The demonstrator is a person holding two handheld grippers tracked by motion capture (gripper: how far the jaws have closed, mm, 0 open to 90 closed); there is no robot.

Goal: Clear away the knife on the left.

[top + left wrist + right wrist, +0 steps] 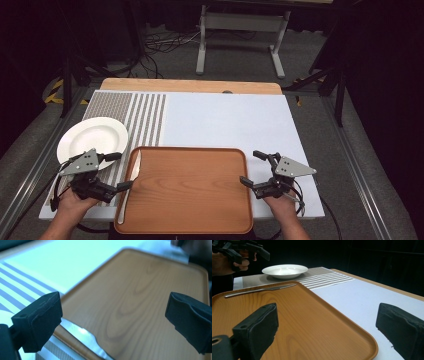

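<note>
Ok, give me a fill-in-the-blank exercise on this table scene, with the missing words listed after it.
1. The knife lies along the ____ edge of the wooden tray, as the high view shows it.
2. The white plate rests on the ____ placemat.
3. The jaws of the left gripper stand ____, with nothing between them.

Missing words: left; striped; open

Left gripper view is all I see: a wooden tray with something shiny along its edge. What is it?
Observer: A table knife, lying along the left rim of the tray.
Operator: Is anything beside the tray?
Observer: A white plate sits on a striped mat, left of the tray.
Operator: And the other hand?
Observer: The right gripper hovers at the tray's right edge, jaws open, holding nothing.
</note>
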